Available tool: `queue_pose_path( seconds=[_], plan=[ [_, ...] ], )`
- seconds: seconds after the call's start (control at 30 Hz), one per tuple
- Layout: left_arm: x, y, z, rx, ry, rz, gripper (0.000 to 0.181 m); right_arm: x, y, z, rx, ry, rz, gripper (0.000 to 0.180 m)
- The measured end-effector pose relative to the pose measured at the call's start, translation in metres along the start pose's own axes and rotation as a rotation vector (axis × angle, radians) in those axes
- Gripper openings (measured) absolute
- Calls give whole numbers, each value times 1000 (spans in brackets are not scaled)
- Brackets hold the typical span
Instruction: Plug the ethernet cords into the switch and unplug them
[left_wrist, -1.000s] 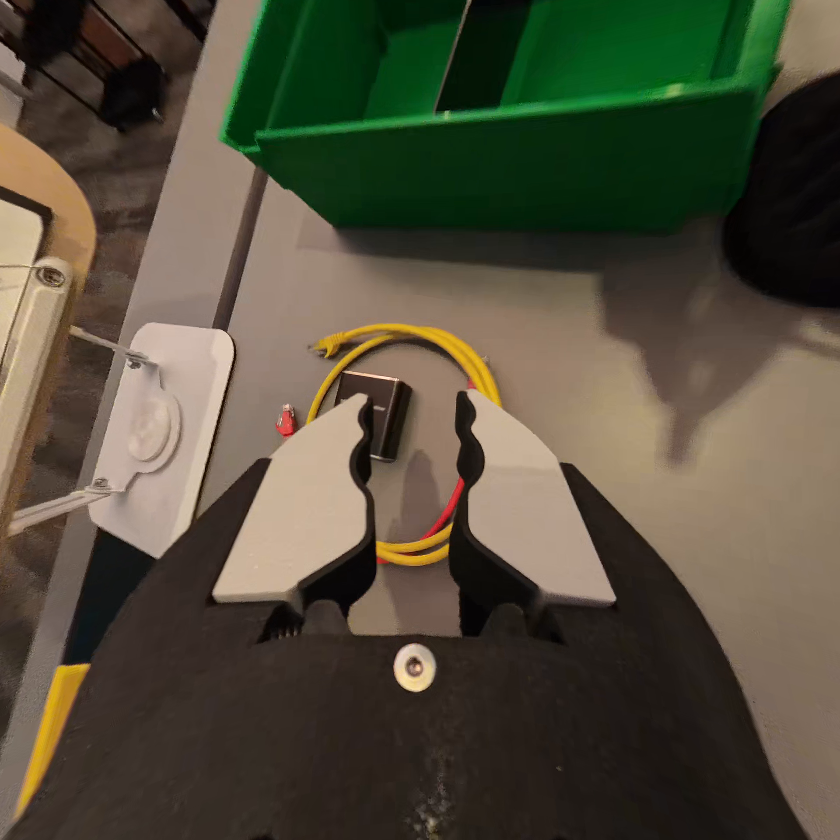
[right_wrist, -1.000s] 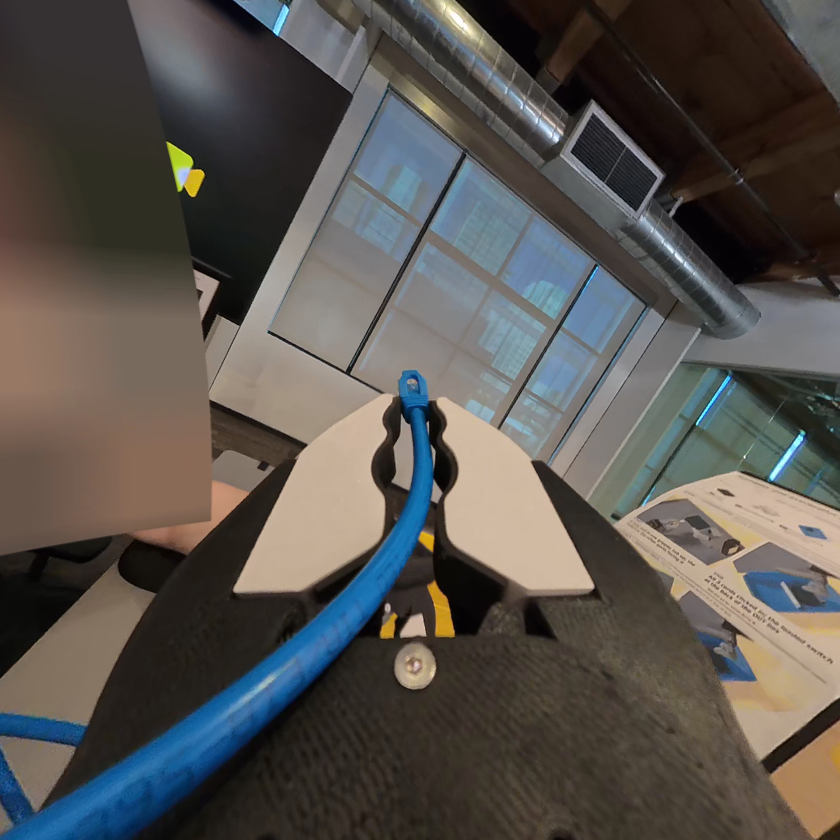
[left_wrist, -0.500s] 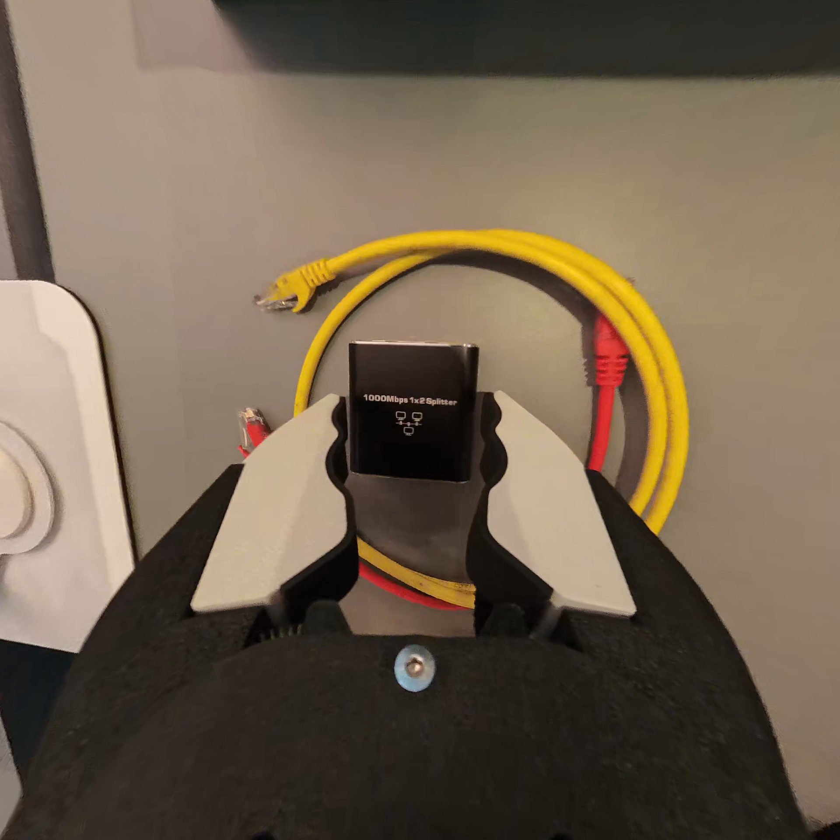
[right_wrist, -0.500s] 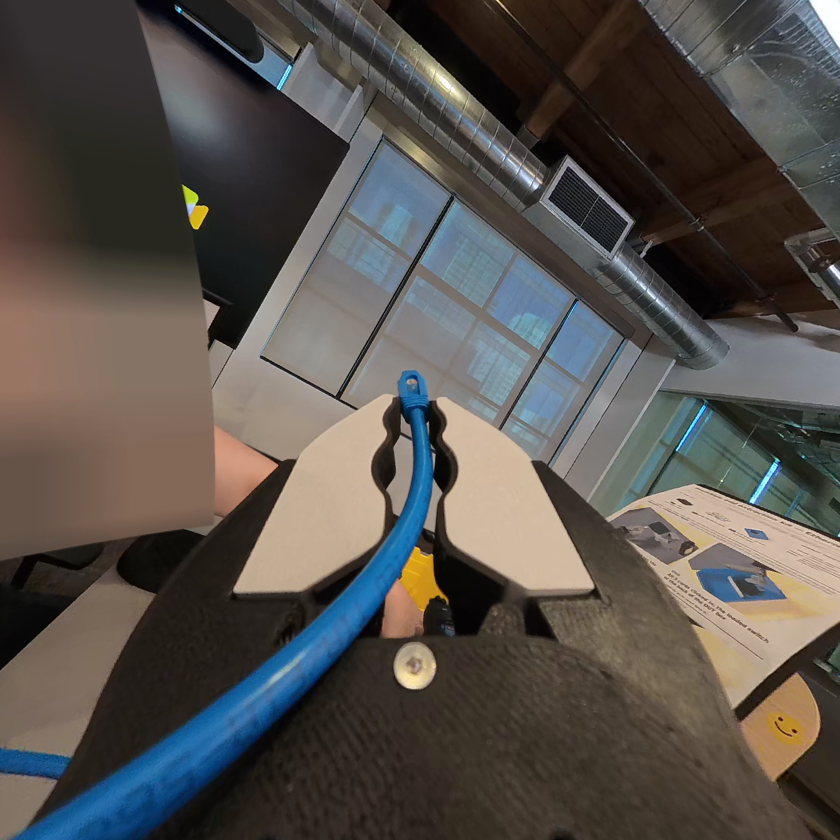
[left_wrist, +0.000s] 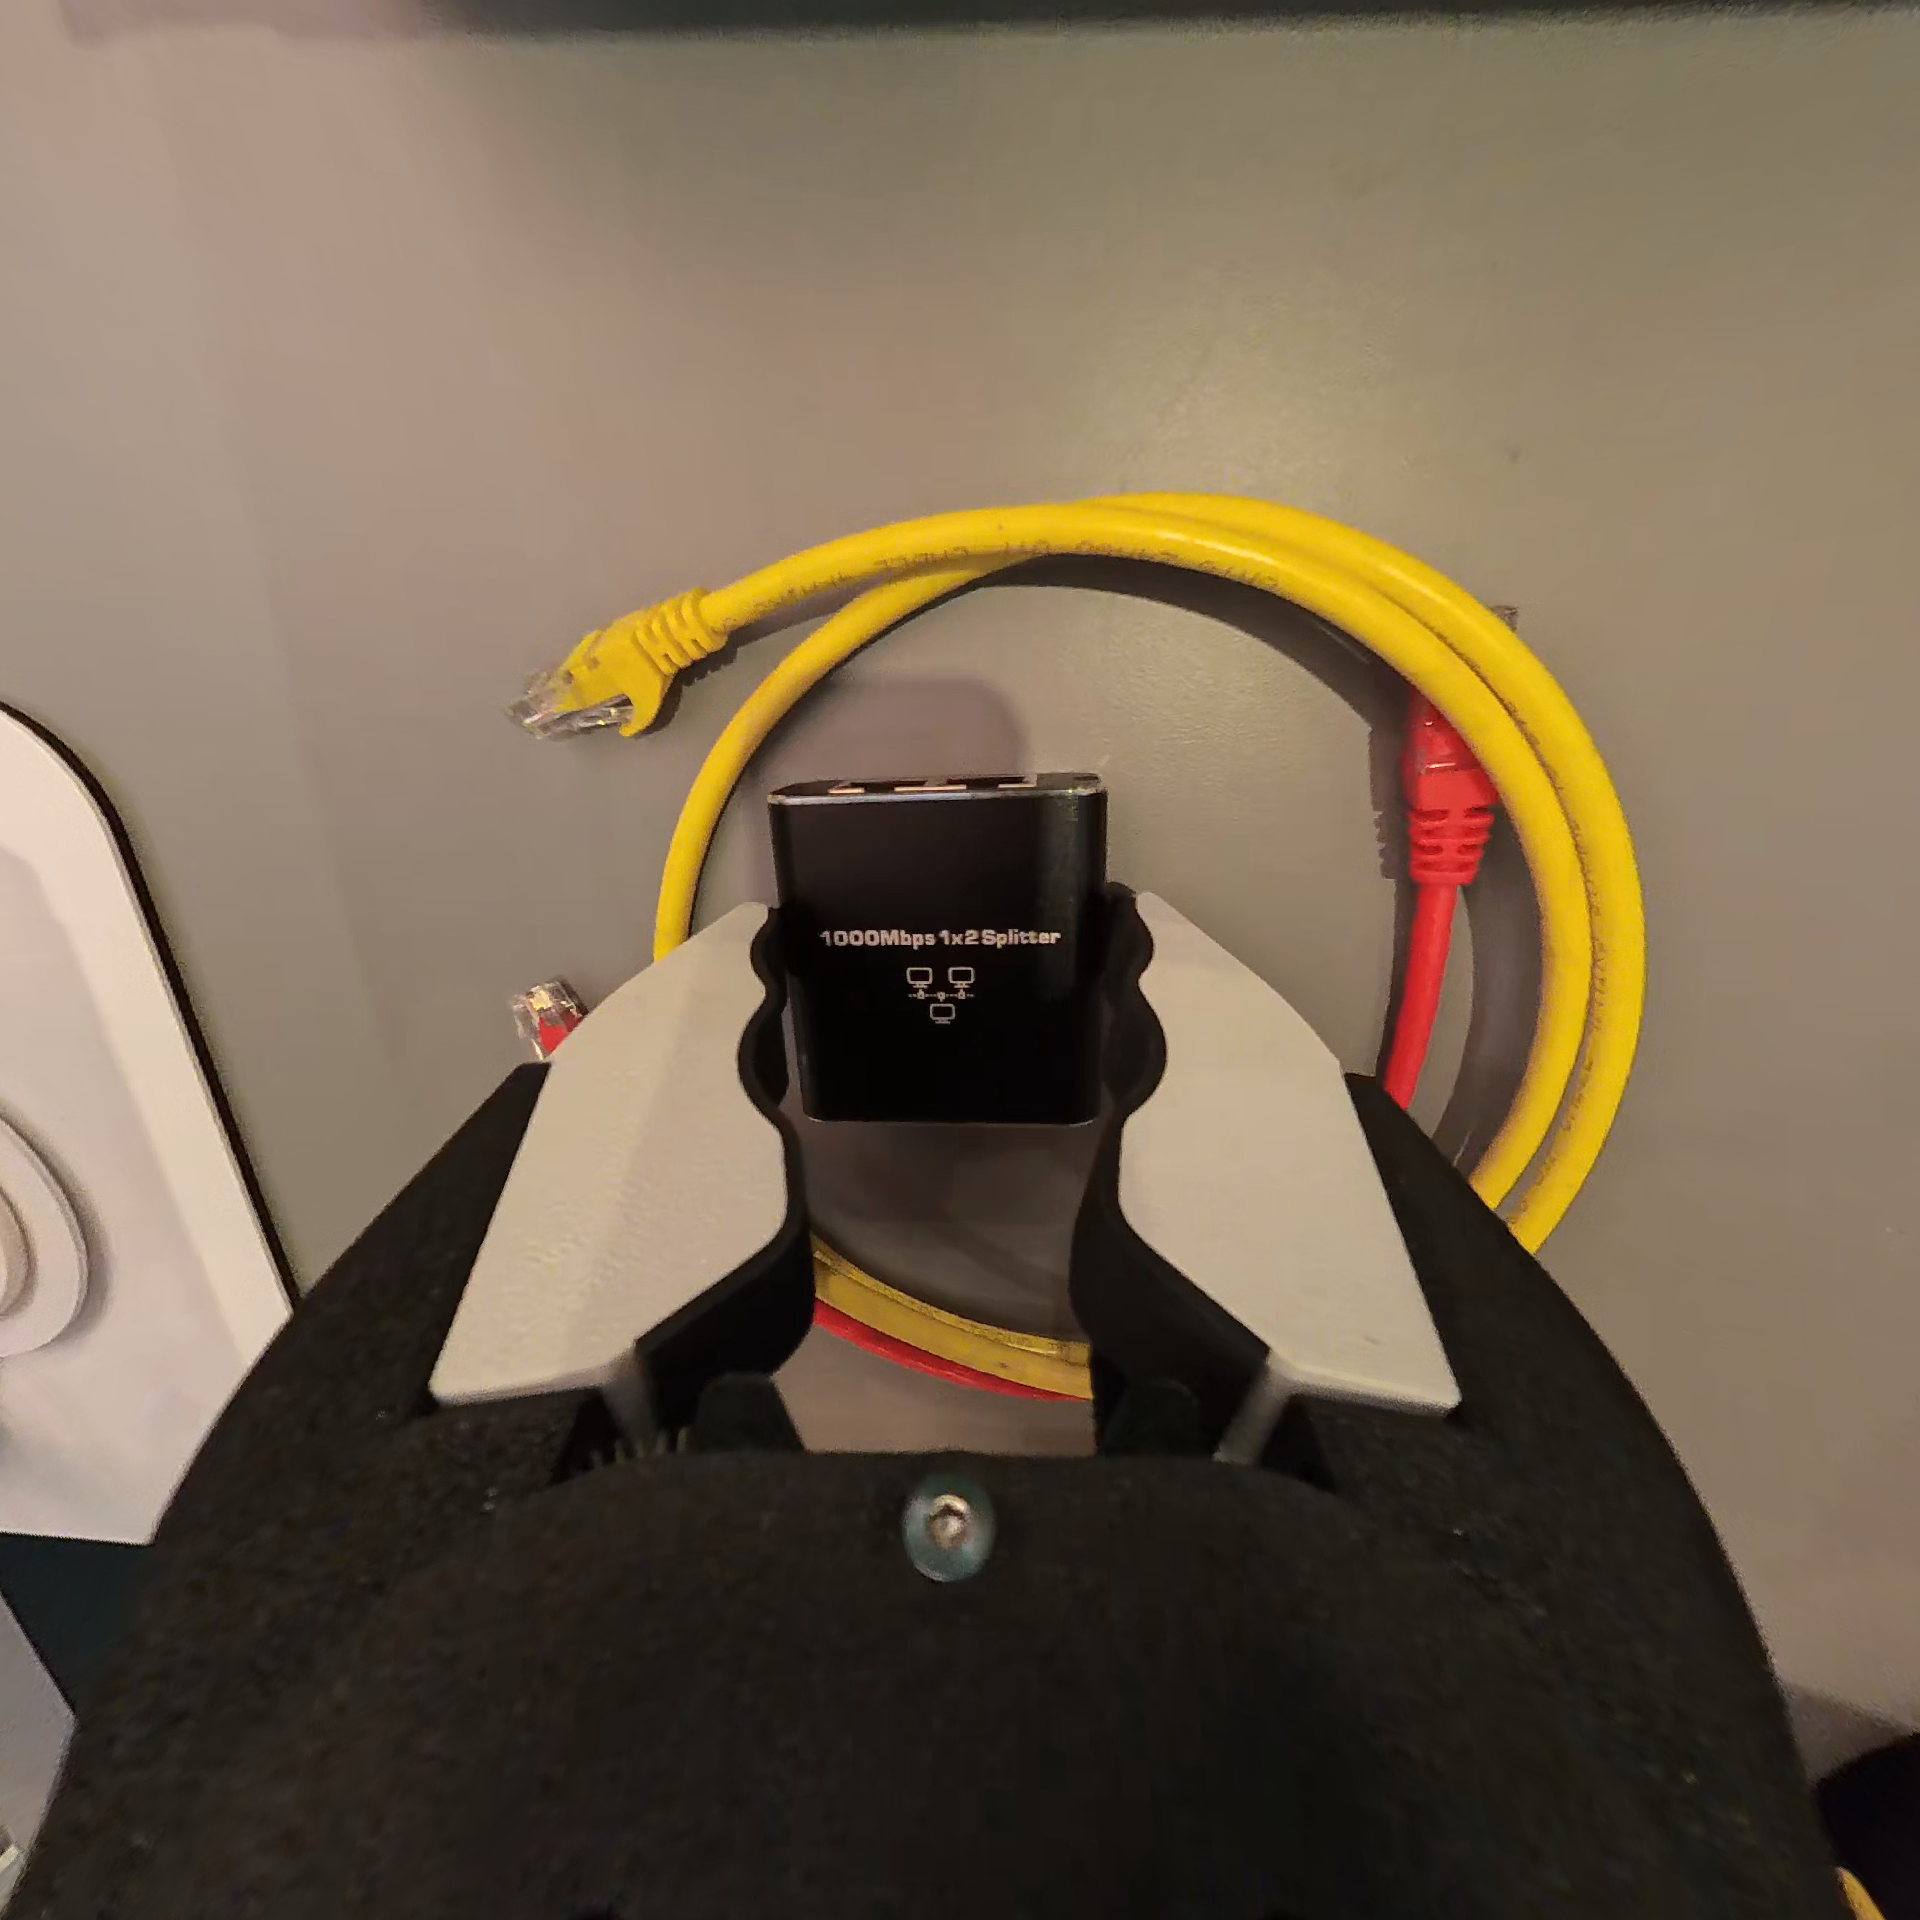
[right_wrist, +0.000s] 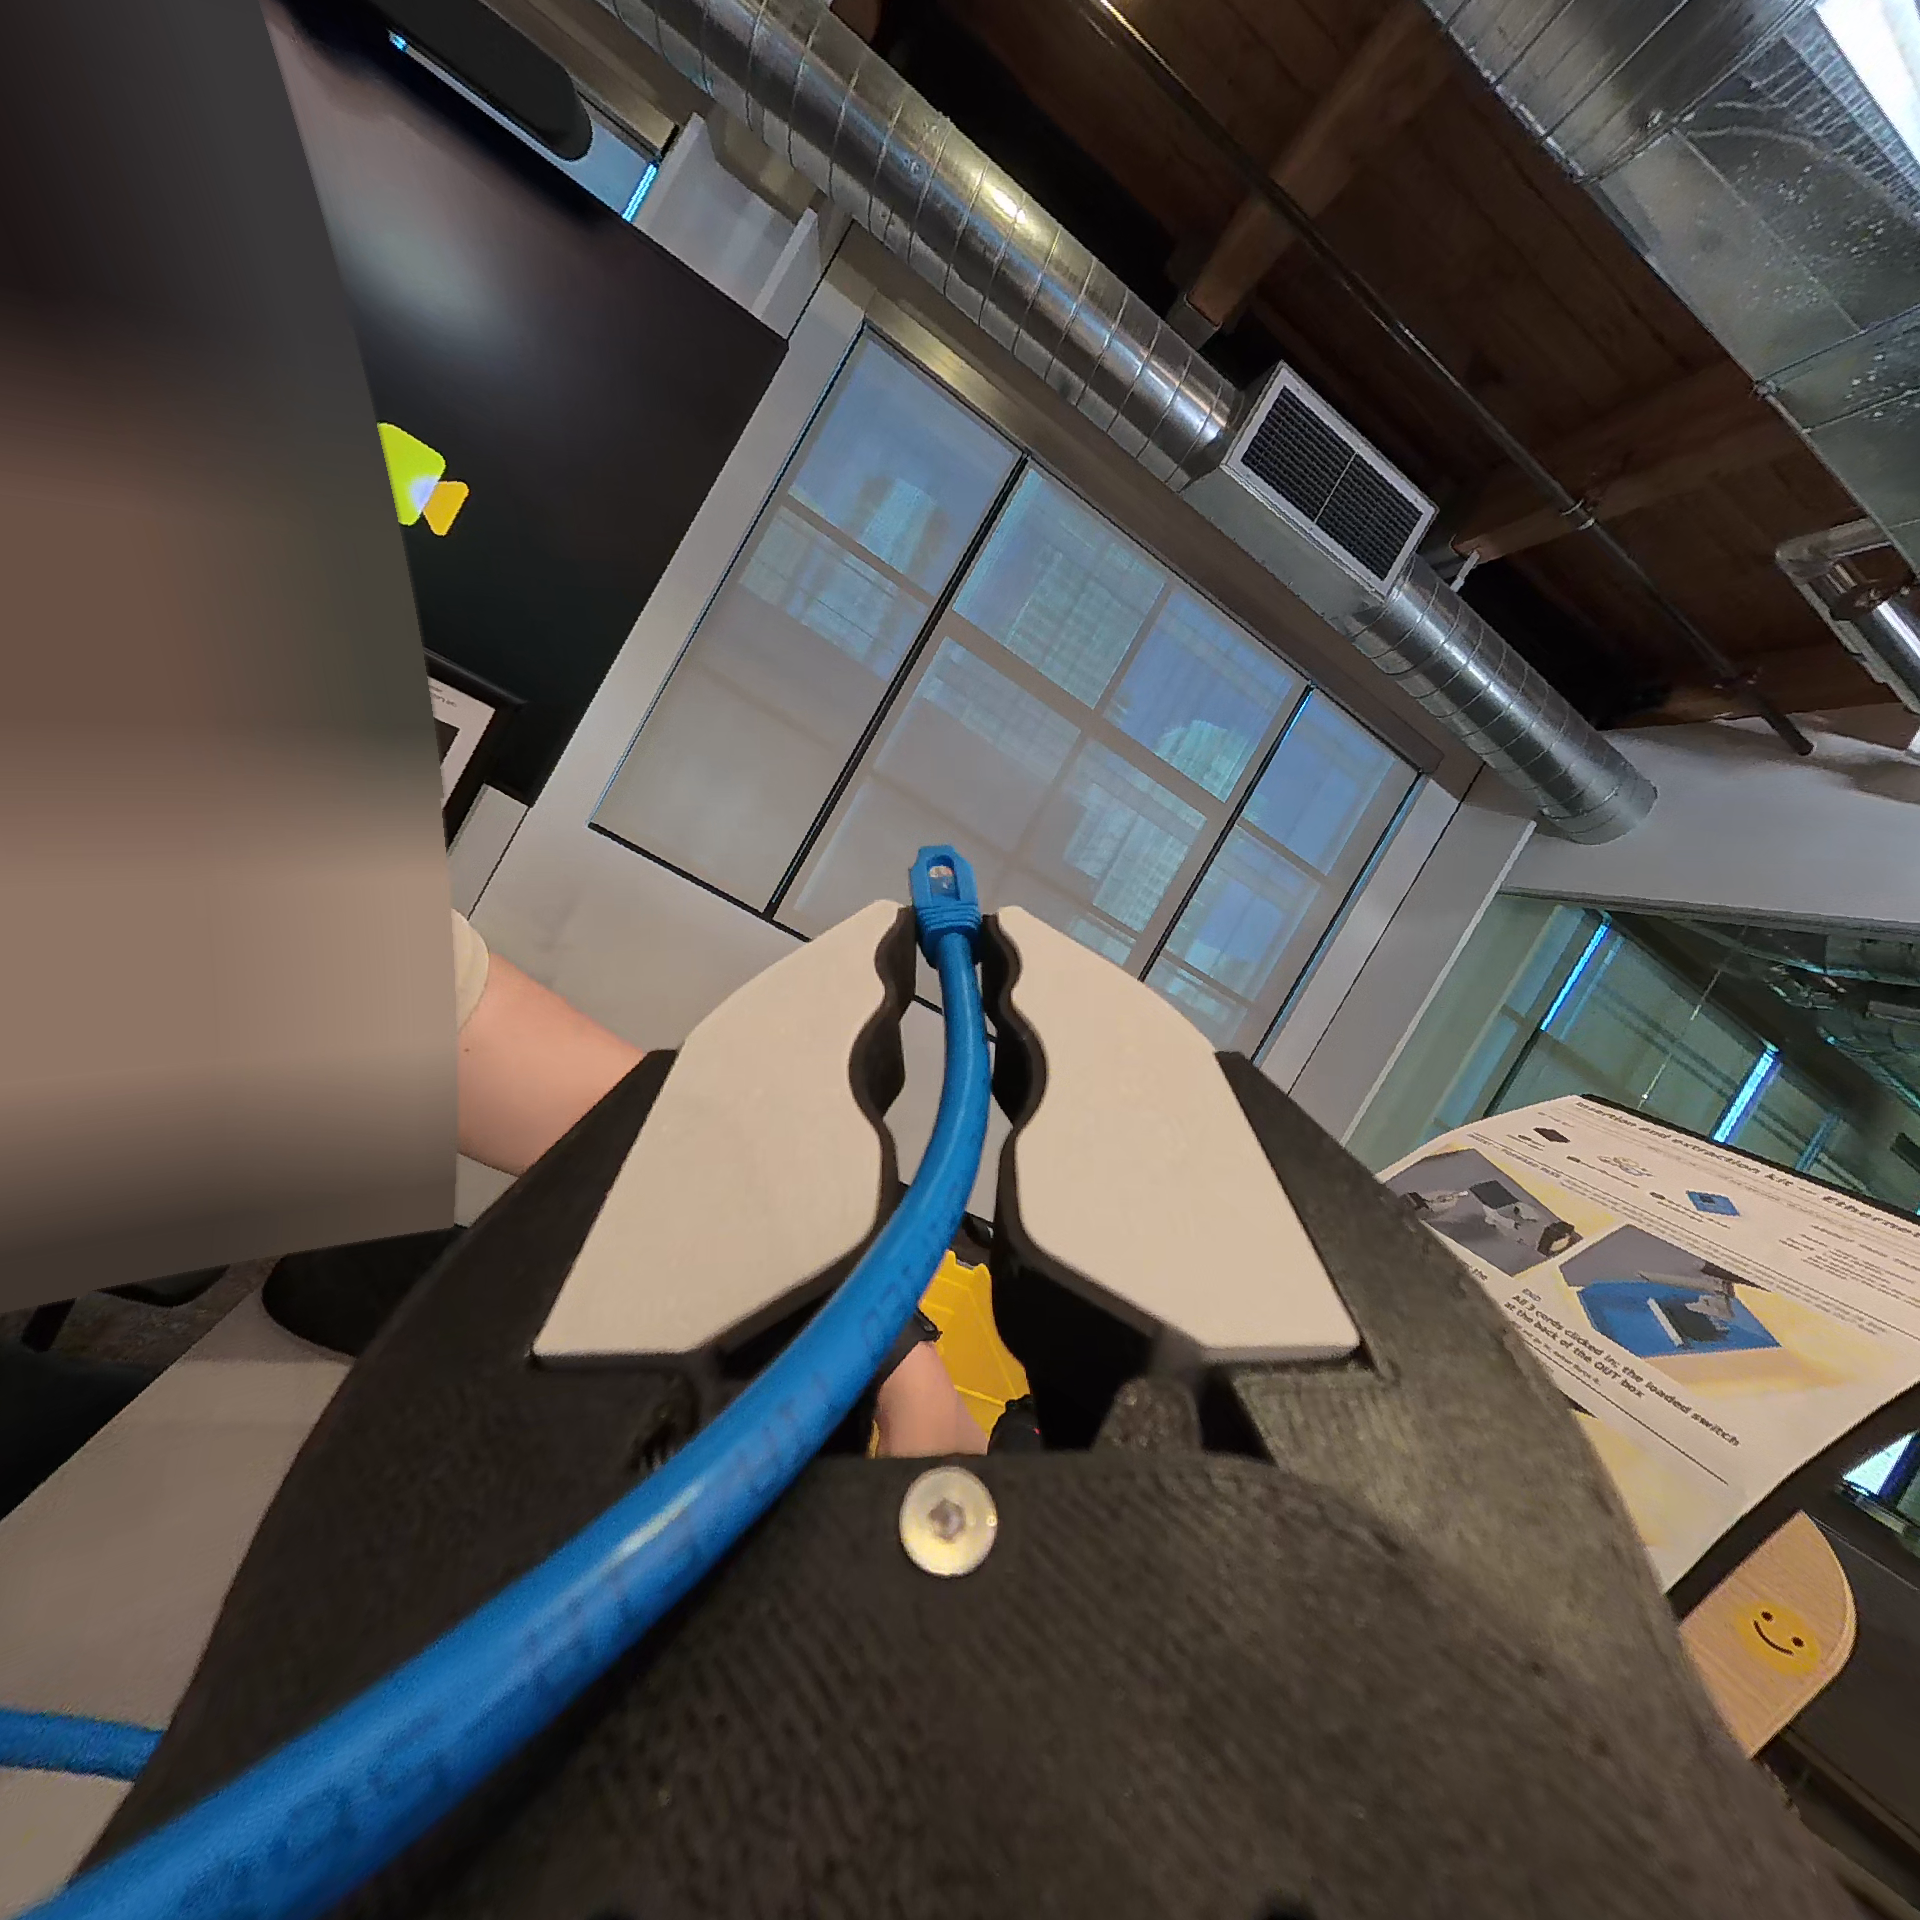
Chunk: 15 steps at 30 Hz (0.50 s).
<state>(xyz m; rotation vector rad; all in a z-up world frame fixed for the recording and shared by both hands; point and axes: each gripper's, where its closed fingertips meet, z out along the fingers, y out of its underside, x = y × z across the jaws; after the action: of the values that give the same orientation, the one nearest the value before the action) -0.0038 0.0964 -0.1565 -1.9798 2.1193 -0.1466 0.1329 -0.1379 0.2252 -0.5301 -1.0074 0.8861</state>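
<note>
In the left wrist view a small black switch (left_wrist: 940, 1029) sits between my left gripper's (left_wrist: 948, 912) fingers, which press on its two sides. Its ports face away from me. A coiled yellow ethernet cord (left_wrist: 1143, 520) lies around it on the grey table (left_wrist: 416, 312), its plug (left_wrist: 613, 675) free at the left. A red cord (left_wrist: 1439, 831) lies inside the coil, with a second red plug (left_wrist: 545, 1013) by my left finger. My right gripper (right_wrist: 948, 920) points up at the windows and is shut on a blue ethernet cord (right_wrist: 935, 1195) just behind its plug (right_wrist: 940, 883).
A white plate (left_wrist: 104, 1143) lies at the table's left edge. In the right wrist view a person's arm (right_wrist: 540, 1039) is to the left, a printed sheet (right_wrist: 1662, 1247) at the right, and a yellow object (right_wrist: 966, 1340) below the fingers. One gripper's finger ends stand about 45 cm off the other's.
My left gripper has come down over the switch, opened around it and closed onto its sides. The right gripper has tilted slightly, still holding the blue cord.
</note>
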Motion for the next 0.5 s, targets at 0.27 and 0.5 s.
queue_pose_path(
  seconds=[0.27, 0.5],
  plan=[
    [0, 1, 1, -31, 20, -29, 59, 0, 3, 1, -11, -5, 1, 13],
    [2, 4, 0, -64, 2, -108, 58, 1, 7, 2, -25, -7, 2, 13]
  ],
)
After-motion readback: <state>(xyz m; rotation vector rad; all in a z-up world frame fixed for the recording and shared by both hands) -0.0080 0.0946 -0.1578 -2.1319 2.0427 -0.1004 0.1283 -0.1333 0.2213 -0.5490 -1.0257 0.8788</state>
